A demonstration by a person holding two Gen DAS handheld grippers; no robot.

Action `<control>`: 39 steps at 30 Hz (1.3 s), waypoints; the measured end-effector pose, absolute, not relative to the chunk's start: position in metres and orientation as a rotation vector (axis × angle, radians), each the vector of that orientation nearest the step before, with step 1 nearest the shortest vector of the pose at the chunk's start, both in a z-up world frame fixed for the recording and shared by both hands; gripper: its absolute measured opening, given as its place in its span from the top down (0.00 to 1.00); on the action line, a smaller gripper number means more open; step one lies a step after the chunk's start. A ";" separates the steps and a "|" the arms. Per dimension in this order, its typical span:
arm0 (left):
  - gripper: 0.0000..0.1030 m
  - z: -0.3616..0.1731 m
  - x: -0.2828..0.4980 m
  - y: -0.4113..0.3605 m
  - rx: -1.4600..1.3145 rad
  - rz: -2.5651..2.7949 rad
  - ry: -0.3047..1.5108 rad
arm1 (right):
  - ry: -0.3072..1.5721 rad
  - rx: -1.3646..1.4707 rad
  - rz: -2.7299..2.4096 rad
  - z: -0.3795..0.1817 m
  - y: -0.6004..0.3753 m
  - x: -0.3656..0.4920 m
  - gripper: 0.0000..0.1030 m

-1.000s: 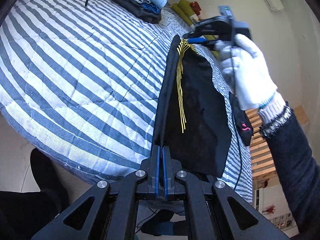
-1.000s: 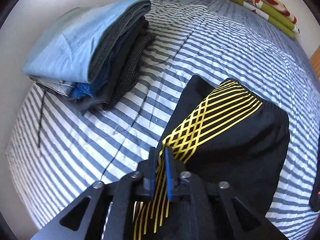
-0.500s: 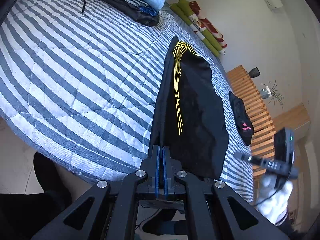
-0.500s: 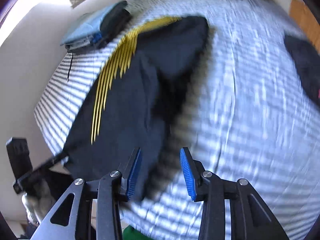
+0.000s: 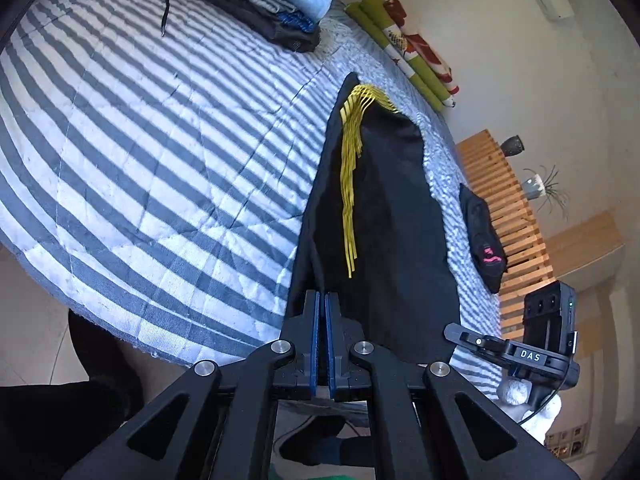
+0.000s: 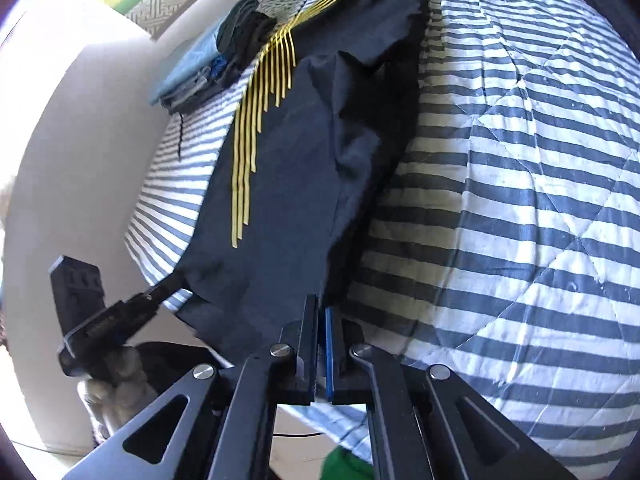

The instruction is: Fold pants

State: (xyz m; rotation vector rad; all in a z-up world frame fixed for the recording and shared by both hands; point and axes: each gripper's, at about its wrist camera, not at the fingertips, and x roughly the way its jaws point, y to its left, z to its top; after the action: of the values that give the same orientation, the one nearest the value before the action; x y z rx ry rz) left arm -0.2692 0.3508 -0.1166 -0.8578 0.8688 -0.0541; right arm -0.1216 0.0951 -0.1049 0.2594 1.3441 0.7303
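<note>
Black pants (image 5: 384,208) with yellow stripes lie lengthwise across the striped bed (image 5: 140,140), waistband at the far end. My left gripper (image 5: 322,304) is shut on the near hem corner at the bed's edge. In the right wrist view the same pants (image 6: 296,176) run away from my right gripper (image 6: 322,308), which is shut on the other hem corner. Each view shows the opposite gripper at the side: the right gripper (image 5: 452,330) and the left gripper (image 6: 168,286), both held by white-gloved hands.
A stack of folded clothes (image 5: 256,4) sits at the far end of the bed, with a thin cable (image 5: 166,8) beside it. Green rolled bedding (image 5: 404,52) lies by the wall. A black garment (image 5: 486,240) with a pink mark rests near a wooden slatted bench (image 5: 516,216).
My right gripper let go of the waistband, swung open to the near end of the pants and shut on the hem. My left gripper kept its hold.
</note>
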 end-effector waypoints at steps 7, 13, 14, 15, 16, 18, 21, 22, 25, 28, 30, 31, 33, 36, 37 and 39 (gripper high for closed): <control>0.98 -0.078 -0.281 0.359 -0.809 -0.057 0.804 | 1.330 0.434 0.837 -0.075 0.099 -0.119 0.97; 0.98 -0.096 -0.286 0.369 -0.835 -0.022 0.848 | 1.361 0.418 0.866 -0.082 0.121 -0.114 0.97; 0.98 -0.101 -0.284 0.370 -0.830 -0.017 0.860 | 1.368 0.393 0.862 -0.087 0.126 -0.113 0.97; 0.98 -0.107 -0.283 0.369 -0.823 -0.012 0.880 | 1.378 0.350 0.851 -0.091 0.131 -0.114 0.97; 0.98 -0.112 -0.281 0.368 -0.816 -0.004 0.897 | 1.389 0.294 0.831 -0.097 0.140 -0.114 0.94; 0.98 -0.121 -0.279 0.366 -0.800 -0.006 0.928 | 1.414 0.203 0.811 -0.108 0.151 -0.116 0.94; 0.96 -0.127 -0.280 0.367 -0.758 0.025 0.959 | 1.439 0.195 0.842 -0.111 0.150 -0.116 0.89; 0.90 -0.129 -0.281 0.369 -0.756 0.036 0.967 | 1.425 0.209 0.854 -0.107 0.146 -0.116 0.85; 0.76 -0.125 -0.289 0.375 -0.759 0.062 0.936 | 1.394 0.256 0.857 -0.096 0.133 -0.112 0.72; 0.71 -0.108 -0.297 0.363 -0.727 0.028 0.892 | 1.398 0.262 0.842 -0.097 0.132 -0.105 0.72; 0.67 -0.094 -0.297 0.343 -0.669 -0.039 0.879 | 1.411 0.271 0.838 -0.099 0.134 -0.104 0.72; 0.65 -0.087 -0.295 0.331 -0.637 -0.083 0.873 | 1.419 0.274 0.840 -0.101 0.137 -0.103 0.72; 0.60 -0.077 -0.289 0.305 -0.586 -0.188 0.874 | 1.430 0.281 0.843 -0.105 0.140 -0.099 0.72; 0.57 -0.078 -0.272 0.266 -0.539 -0.313 0.917 | 1.448 0.301 0.839 -0.109 0.137 -0.093 0.72; 0.56 -0.081 -0.266 0.256 -0.521 -0.330 0.936 | 1.452 0.307 0.838 -0.111 0.136 -0.093 0.72; 0.56 -0.090 -0.252 0.237 -0.476 -0.346 0.974 | 1.456 0.313 0.831 -0.113 0.132 -0.091 0.72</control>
State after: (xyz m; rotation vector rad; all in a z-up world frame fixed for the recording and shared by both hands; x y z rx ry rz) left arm -0.2517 0.2367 -0.0896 -0.4755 0.9745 -0.3459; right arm -0.0913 0.1323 -0.1125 0.3126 1.4564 0.8313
